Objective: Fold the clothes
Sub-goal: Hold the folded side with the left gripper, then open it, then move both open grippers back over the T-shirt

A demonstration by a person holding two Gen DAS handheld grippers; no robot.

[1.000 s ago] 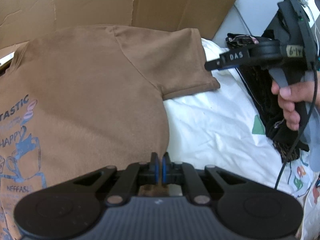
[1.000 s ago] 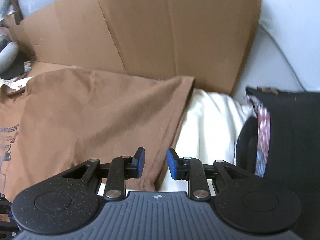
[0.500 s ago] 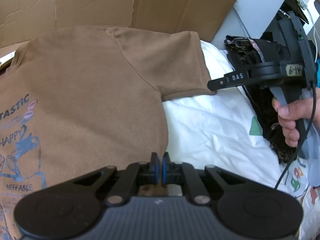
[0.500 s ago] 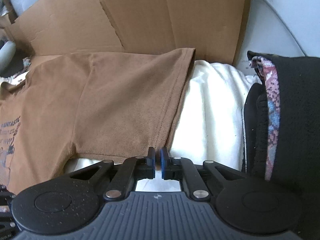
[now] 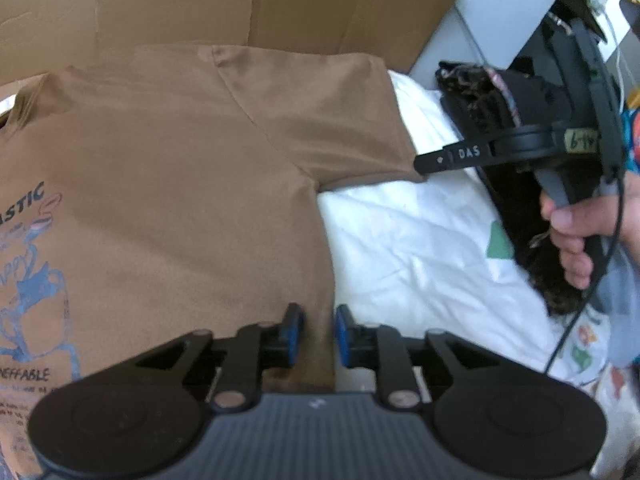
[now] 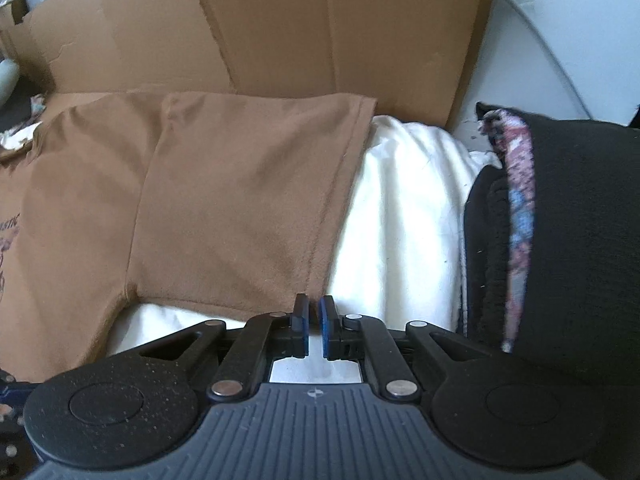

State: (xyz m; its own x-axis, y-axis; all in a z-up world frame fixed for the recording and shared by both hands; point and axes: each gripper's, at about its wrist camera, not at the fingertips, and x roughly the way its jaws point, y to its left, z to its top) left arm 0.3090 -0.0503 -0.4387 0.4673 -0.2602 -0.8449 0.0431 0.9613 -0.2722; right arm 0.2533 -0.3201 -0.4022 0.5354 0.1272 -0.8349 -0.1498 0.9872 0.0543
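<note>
1. Left wrist cam: sits behind the left gripper [image 5: 314,334], low and close over the side seam of the brown T-shirt [image 5: 180,184]. Faces fwd toward the cardboard sheet [image 5: 240,4] standing behind the shirt.
2. Same cam, right of the shirt: takes in the right gripper [image 5: 420,162] side-on at the sleeve hem, w/ the hand [image 5: 580,236] holding it.
3. Right wrist cam: behind the right gripper [image 6: 314,322], v. close to the shirt's [image 6: 224,216] sleeve corner, lower angle, also facing the cardboard [image 6: 280,28].
4. Shared by both: the shirt's sleeve, white sheet [image 5: 408,248] [image 6: 400,216] right of the shirt, dark clothes pile [image 5: 516,184] [image 6: 580,240] beyond it, cardboard.
</note>
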